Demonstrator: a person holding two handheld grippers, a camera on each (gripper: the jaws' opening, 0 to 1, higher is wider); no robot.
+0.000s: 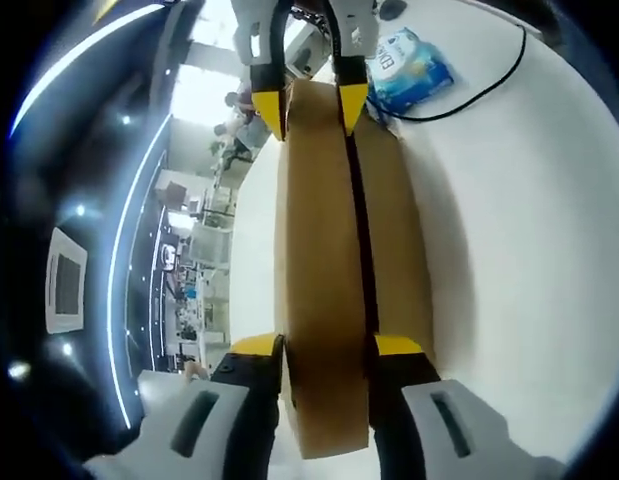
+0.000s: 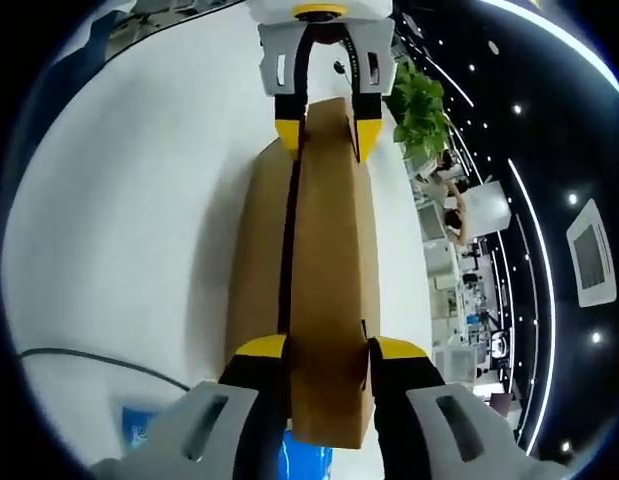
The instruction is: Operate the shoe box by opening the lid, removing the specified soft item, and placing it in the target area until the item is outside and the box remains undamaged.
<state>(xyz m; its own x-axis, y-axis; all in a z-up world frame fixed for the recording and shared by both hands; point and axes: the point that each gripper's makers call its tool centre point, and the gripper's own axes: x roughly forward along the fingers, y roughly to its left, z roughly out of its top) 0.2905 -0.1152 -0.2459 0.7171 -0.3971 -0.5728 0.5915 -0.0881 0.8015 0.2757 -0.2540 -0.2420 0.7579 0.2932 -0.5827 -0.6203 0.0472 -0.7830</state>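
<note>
A brown cardboard shoe box (image 1: 401, 250) lies on the white table (image 1: 529, 260). Its lid (image 1: 319, 260) stands lifted beside it, with a dark gap between lid and box. My left gripper (image 1: 327, 347) is shut on the lid's near end. The right gripper (image 1: 311, 105) clamps the far end, at the top of the left gripper view. In the right gripper view, the right gripper (image 2: 327, 348) holds the lid (image 2: 329, 250) at the bottom and the left gripper (image 2: 326, 135) grips it at the top. The box (image 2: 257, 260) lies left of the lid. What is inside the box is hidden.
A blue packet (image 1: 414, 65) and a black cable (image 1: 479, 95) lie on the table past the box's far end. The cable (image 2: 89, 360) and the blue packet (image 2: 149, 428) also lie near the right gripper. A green plant (image 2: 419, 100) and office furniture stand beyond the table edge.
</note>
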